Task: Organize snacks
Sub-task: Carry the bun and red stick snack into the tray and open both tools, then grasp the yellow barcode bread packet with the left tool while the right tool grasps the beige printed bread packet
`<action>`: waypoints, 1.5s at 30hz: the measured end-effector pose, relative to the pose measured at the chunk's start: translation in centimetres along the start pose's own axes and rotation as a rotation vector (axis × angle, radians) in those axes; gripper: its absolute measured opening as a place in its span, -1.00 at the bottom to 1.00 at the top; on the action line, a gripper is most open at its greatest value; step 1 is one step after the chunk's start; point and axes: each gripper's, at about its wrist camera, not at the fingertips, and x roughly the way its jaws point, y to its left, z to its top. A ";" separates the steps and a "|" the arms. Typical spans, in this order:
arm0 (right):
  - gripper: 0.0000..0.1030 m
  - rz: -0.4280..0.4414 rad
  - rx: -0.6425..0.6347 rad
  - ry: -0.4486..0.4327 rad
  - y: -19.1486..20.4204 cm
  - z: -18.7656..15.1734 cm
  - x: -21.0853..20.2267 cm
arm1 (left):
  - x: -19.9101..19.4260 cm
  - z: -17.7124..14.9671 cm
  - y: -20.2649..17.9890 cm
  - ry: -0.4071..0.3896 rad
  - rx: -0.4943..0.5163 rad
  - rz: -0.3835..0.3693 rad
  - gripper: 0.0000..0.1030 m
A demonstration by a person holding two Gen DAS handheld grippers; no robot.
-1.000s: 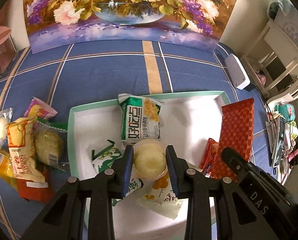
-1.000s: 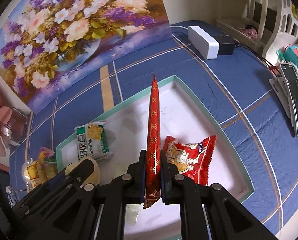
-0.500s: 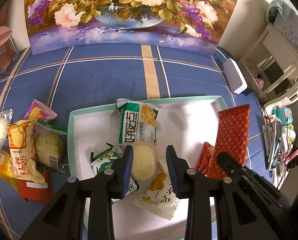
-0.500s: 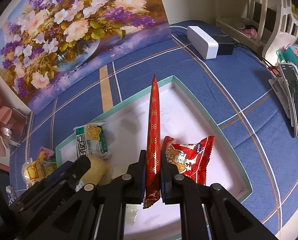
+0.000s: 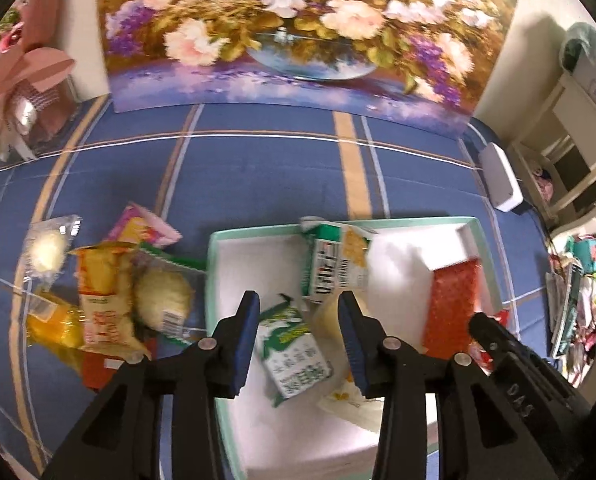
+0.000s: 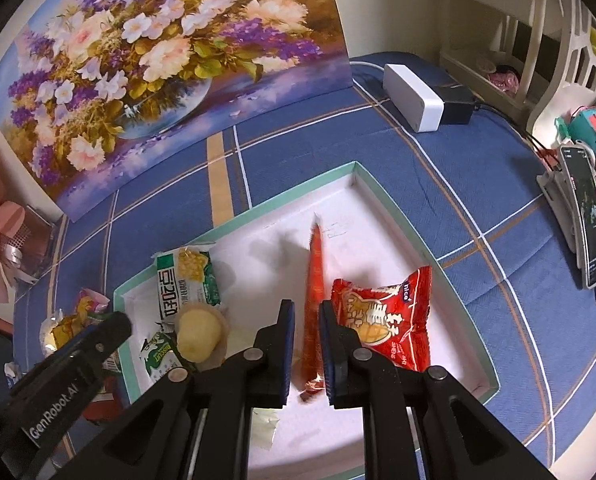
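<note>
A white tray with a teal rim (image 5: 214, 264) (image 6: 377, 224) lies on the blue checked cloth. My left gripper (image 5: 299, 320) hovers over the tray's left part. Its jaws are opening and hold nothing; a green-white biscuit packet (image 5: 294, 352) lies below the gap. The round yellow pastry (image 6: 200, 332) rests in the tray beside a green corn packet (image 6: 186, 284). My right gripper (image 6: 306, 308) is opening too. The long red packet (image 6: 313, 280) stands blurred and loose between its pads, sinking onto the tray floor next to a red snack bag (image 6: 381, 320).
Several loose snacks (image 5: 102, 300) are heaped on the cloth left of the tray. A flower painting (image 5: 298, 32) leans at the back and a pink gift box (image 5: 22, 80) stands at the far left. A white box (image 6: 411, 96) and a phone stand (image 6: 585, 220) are on the right.
The left gripper let go of the round pastry, opened, and rose to the left. The red packet, earlier pinched upright in the right gripper, has slipped down between the widening pads.
</note>
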 end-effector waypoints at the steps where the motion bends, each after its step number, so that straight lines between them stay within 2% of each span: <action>1: -0.71 -0.001 0.000 -0.001 0.0 0.0 -0.1 | -0.1 0.0 0.3 0.002 -0.005 0.012 -0.18; 7: -0.71 -0.012 -0.014 0.001 0.4 0.0 -0.2 | -0.2 0.0 2.0 0.004 -0.039 0.050 -0.15; 8: -0.64 -0.014 -0.021 0.002 0.5 0.0 -0.1 | -0.1 -0.1 2.4 0.005 -0.046 0.058 -0.02; 9: -0.57 -0.017 -0.027 0.003 0.7 -0.1 -0.1 | -0.1 -0.1 2.6 0.004 -0.053 0.065 0.23; 11: -0.03 -0.036 -0.044 0.003 0.9 -0.2 0.0 | -0.1 -0.2 3.3 -0.007 -0.070 0.089 0.54; 12: 0.04 -0.044 -0.051 0.002 1.1 -0.2 0.1 | -0.2 -0.3 3.6 -0.013 -0.075 0.103 0.63; 15: 0.11 -0.033 -0.062 0.003 1.4 -0.3 0.1 | 0.0 -0.5 4.8 -0.024 -0.090 0.152 0.73; 17: 0.29 -0.036 -0.072 0.000 1.6 -0.4 0.2 | 0.1 -0.6 5.5 -0.026 -0.104 0.170 0.82; 23: 0.65 -0.021 -0.094 -0.009 2.3 -0.6 0.1 | 0.4 -1.0 7.7 -0.032 -0.144 0.219 0.86; 28: 0.90 -0.013 -0.112 -0.016 3.0 -0.7 0.0 | 0.1 -1.3 9.0 -0.049 -0.177 0.221 0.92; 29: 0.93 -0.012 -0.116 -0.018 3.1 -0.7 0.0 | 0.0 -1.4 9.2 -0.053 -0.179 0.223 0.98; 32: 1.00 -0.010 -0.128 -0.025 3.5 -0.8 -0.1 | -0.5 -1.4 9.9 -0.071 -0.189 0.225 1.00; 45: 1.00 0.025 -0.158 -0.082 6.0 -1.4 -0.9 | -3.3 -2.1 14.7 -0.150 -0.249 0.238 1.00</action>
